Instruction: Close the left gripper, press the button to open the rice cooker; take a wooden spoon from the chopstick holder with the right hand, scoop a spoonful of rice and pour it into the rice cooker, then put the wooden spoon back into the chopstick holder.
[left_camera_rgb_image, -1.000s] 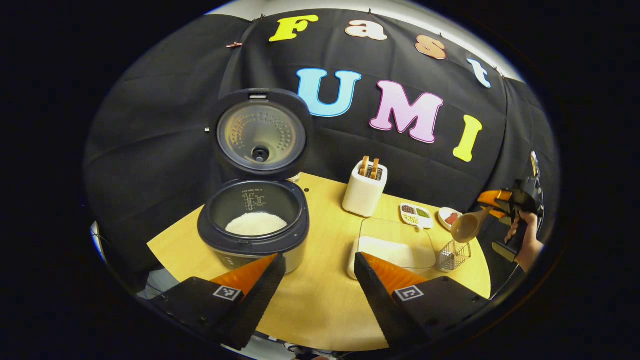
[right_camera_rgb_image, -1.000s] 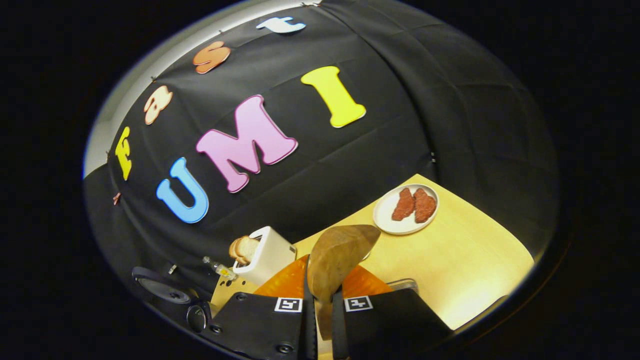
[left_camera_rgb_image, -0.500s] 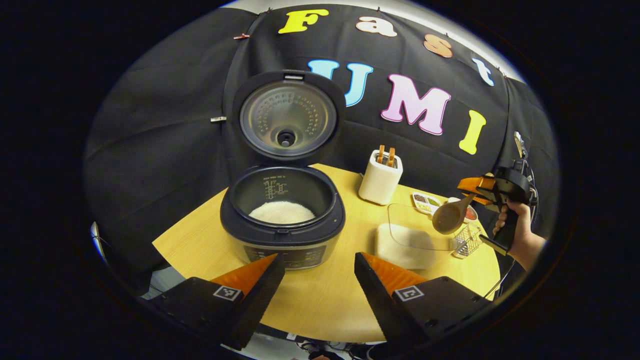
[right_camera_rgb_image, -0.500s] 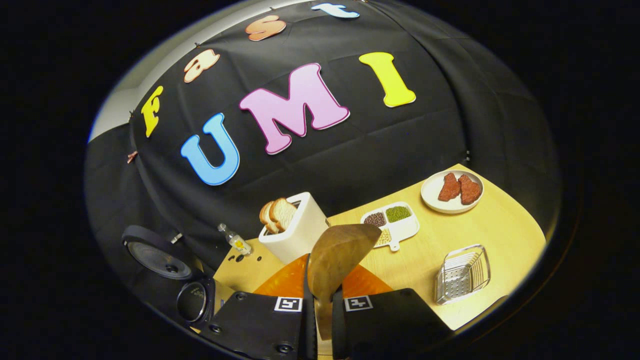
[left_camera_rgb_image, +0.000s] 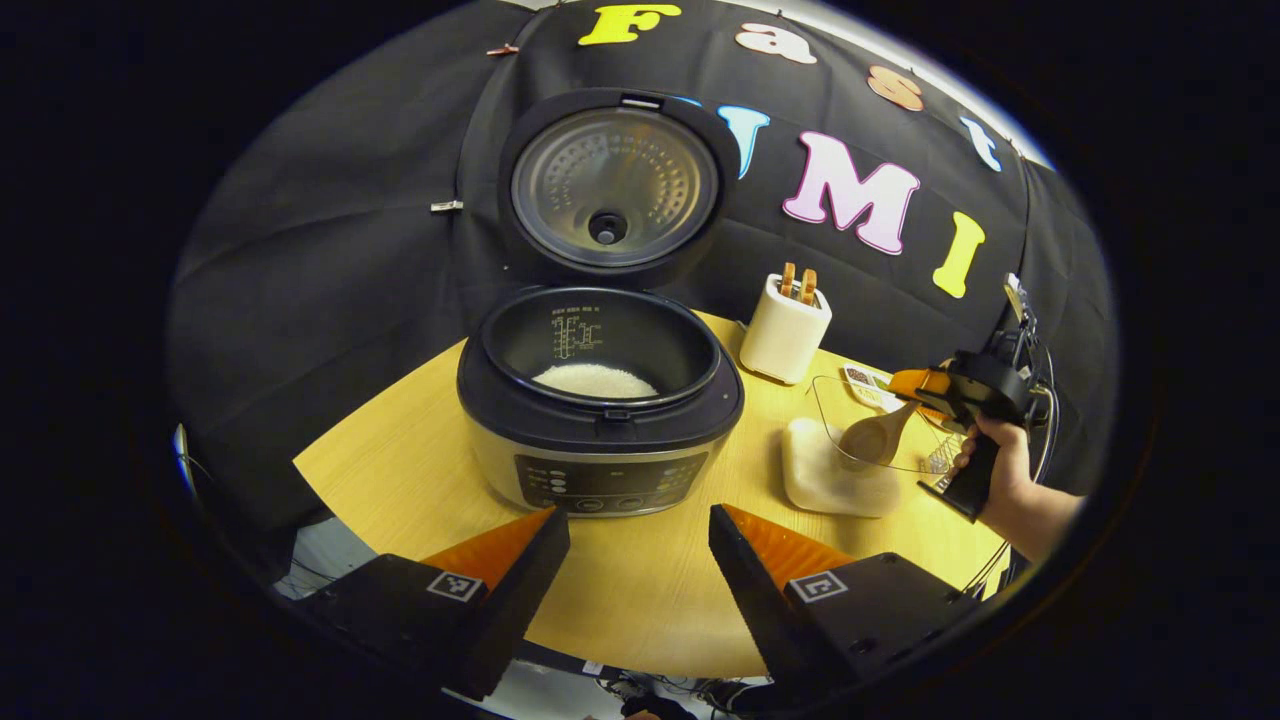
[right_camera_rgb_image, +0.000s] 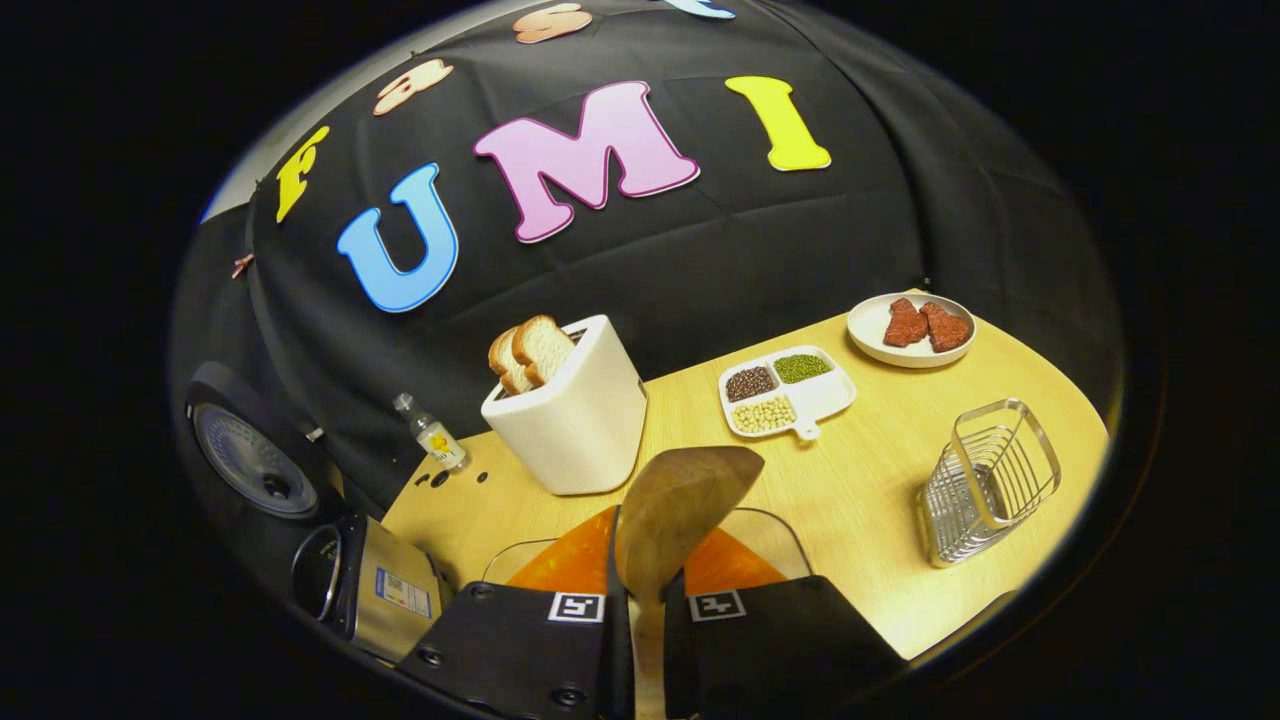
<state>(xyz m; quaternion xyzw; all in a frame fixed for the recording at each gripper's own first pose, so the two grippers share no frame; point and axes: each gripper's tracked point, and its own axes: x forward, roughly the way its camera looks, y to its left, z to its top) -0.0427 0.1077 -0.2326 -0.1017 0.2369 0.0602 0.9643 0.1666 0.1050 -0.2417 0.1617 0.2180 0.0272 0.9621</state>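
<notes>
- On the yellow desk (left_camera_rgb_image: 640, 600), seen in the left gripper view, the rice cooker (left_camera_rgb_image: 600, 420) stands with its lid (left_camera_rgb_image: 612, 185) raised upright and white rice in the inner pot.
- Left tongs (left_camera_rgb_image: 640, 545) hover in front of the cooker, jaws spread wide and holding nothing.
- Right tongs (right_camera_rgb_image: 640, 590) are clamped on the handle of the wooden spoon (right_camera_rgb_image: 675, 520), both fingers pressing it; the bowl points forward.
- From the left gripper view, the spoon bowl sits over the clear rice container (left_camera_rgb_image: 850, 450), right of the cooker, with a hand (left_camera_rgb_image: 1000, 465) on the grip.
- Wire chopstick holder (right_camera_rgb_image: 990, 480) stands on the desk, right of the spoon.
- Toaster (right_camera_rgb_image: 570, 400) with bread, a divided bean dish (right_camera_rgb_image: 790, 390) and a plate (right_camera_rgb_image: 910, 330) sit farther back.
</notes>
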